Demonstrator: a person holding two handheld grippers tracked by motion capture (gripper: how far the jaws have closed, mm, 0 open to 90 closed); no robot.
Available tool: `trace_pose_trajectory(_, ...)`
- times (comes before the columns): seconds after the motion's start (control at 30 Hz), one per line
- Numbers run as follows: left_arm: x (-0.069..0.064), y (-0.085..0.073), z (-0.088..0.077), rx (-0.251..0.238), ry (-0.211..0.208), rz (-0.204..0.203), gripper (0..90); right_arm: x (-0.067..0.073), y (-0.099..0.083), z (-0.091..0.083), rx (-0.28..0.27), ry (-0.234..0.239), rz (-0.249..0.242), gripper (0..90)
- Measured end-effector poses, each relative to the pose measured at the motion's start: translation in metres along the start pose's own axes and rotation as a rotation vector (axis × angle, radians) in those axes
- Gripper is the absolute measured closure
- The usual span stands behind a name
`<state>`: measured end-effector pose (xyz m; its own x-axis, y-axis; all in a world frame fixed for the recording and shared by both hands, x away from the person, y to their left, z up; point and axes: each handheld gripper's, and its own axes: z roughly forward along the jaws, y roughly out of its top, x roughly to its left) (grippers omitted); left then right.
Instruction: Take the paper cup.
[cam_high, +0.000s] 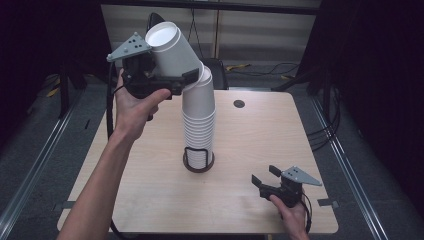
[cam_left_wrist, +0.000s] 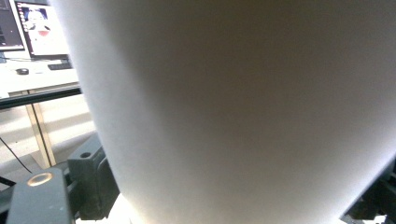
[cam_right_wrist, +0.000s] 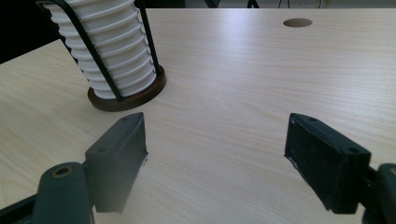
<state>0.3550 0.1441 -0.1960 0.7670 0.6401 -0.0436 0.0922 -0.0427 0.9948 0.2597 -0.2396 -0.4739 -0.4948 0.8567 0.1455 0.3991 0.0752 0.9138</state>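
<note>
A tall stack of white paper cups (cam_high: 198, 125) (cam_right_wrist: 112, 51) stands in a black wire holder on a round brown base (cam_high: 198, 164) (cam_right_wrist: 135, 95) at mid table. My left gripper (cam_high: 182, 70) is raised beside the stack's top and is shut on one white cup (cam_high: 170, 45) (cam_left_wrist: 243, 112). That cup tilts up and to the left with its mouth open to the camera. Its bottom end meets the stack's top; I cannot tell whether it is still nested. My right gripper (cam_high: 265, 175) (cam_right_wrist: 217, 140) rests low at the table's front right, open, with bare wood between its jaws.
The wooden table (cam_high: 250, 135) has a round cable hole (cam_high: 239, 104) (cam_right_wrist: 297, 22) at the back right. A dark chair (cam_high: 217, 67) stands behind the table. Cables lie on the floor at the right. A monitor on a desk (cam_left_wrist: 42, 28) appears in the left gripper view.
</note>
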Motion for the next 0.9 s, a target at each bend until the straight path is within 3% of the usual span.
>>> trace_pose_trajectory(0.53, 0.007, -0.009, -0.024, -0.005, 0.023, -0.007, 13.2, 0.001, 0.0, 0.0, 0.001, -0.002, 0.0, 20.8)
trace_pose_trajectory(0.9, 0.011, -0.023, -0.043, 0.004, 0.045, -0.014, 13.2, 0.001, 0.0, 0.0, -0.002, -0.003, 0.001, 20.8)
